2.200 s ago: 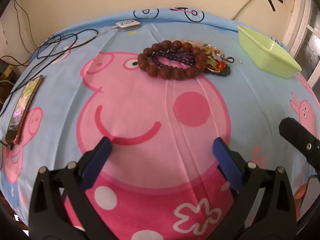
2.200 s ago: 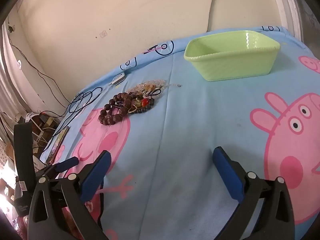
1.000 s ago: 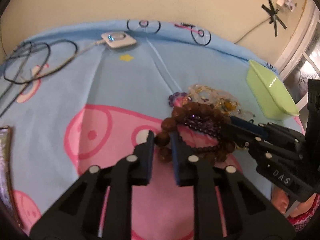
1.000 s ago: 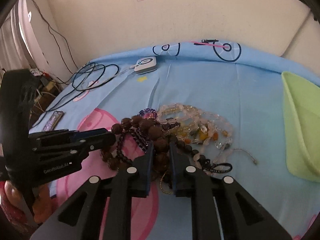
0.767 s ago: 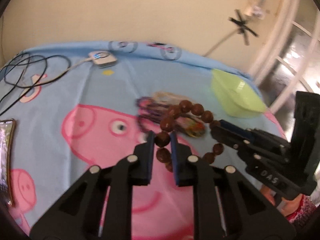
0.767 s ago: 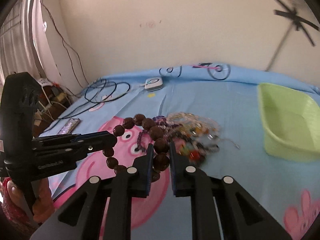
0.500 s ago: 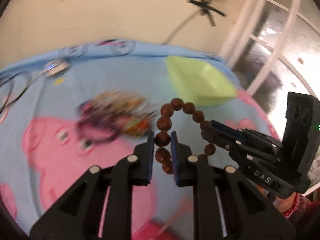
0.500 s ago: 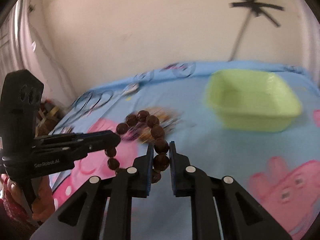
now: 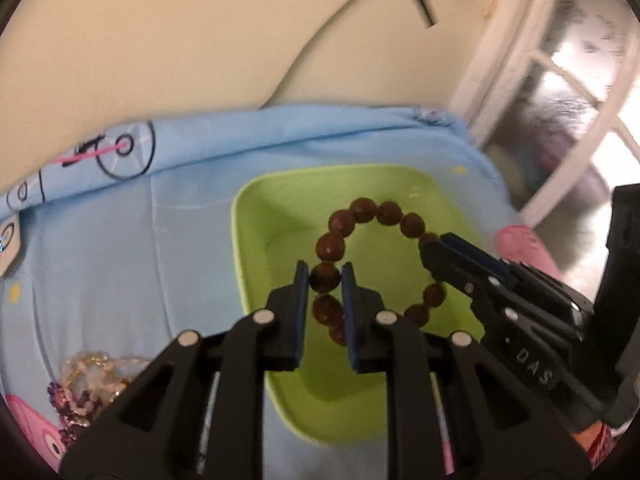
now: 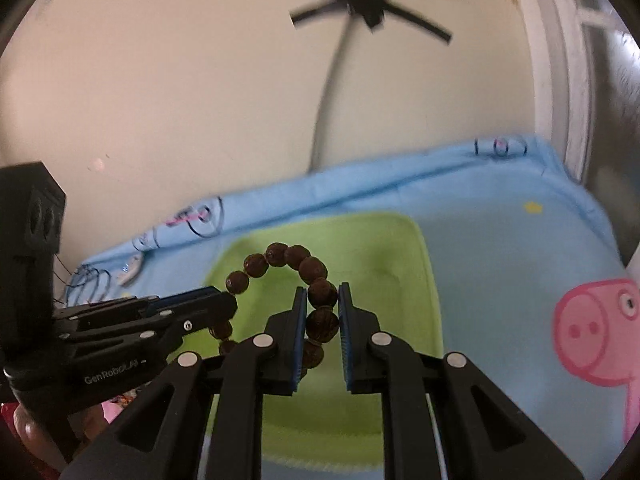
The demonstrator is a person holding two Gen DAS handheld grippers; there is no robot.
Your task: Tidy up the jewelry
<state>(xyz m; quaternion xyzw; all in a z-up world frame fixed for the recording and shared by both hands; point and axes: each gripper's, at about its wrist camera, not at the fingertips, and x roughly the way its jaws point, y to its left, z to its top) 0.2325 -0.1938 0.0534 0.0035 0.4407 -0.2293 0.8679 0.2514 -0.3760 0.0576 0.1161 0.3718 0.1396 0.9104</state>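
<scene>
Bracelet of large round dark-brown wooden beads point(image 9: 362, 210), strung in a loop, is hanging in the air above the light-green rectangular plastic tray point(image 9: 250, 248), gripped on two sides. The left gripper point(image 9: 325, 276) is pinching one bead between its blue-padded black fingers point(image 9: 301, 280), which are standing only a bead's width apart. In the right wrist view, the right gripper point(image 10: 322, 298) is likewise clamping a bead of the same loop point(image 10: 276, 254) between its fingers point(image 10: 299, 300), nearly closed upon it. Each gripper is appearing in the other's view: the right one point(image 9: 434, 246) at the loop's right side, the left one point(image 10: 228, 300) at its left side. The tray point(image 10: 420, 248) is resting on a bed covered by a light-blue sheet printed with pink cartoon pigs point(image 9: 100, 248), close to the cream wall. A heap of mixed pale and purple bead jewellery point(image 9: 86, 380) is lying on the sheet, well apart from the tray, at the lower left of the left wrist view.
</scene>
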